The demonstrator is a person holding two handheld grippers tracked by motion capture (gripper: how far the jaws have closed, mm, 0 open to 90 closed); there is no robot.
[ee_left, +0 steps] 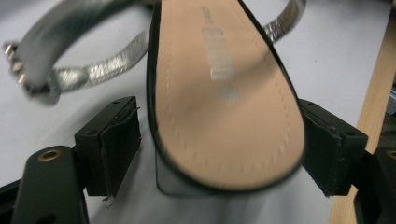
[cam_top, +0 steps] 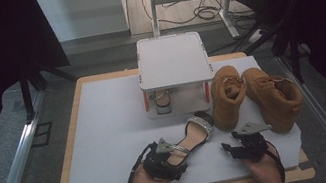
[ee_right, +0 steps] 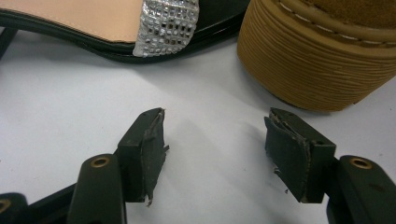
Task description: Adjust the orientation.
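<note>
The left hand-held gripper [cam_top: 175, 156] is black, topped by a grey three-cornered plate, with a black cable looping off toward 7 o'clock. The right hand-held gripper [cam_top: 232, 149] matches it. Both carry blocky black pads [ee_right: 148, 149] with frayed edges and brass-coloured rivets, perhaps screws.

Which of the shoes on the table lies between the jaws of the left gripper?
The silver-strapped sandal: its heel end sits between the left gripper jaws. The two tan boots stand apart at the right, untouched.
</note>
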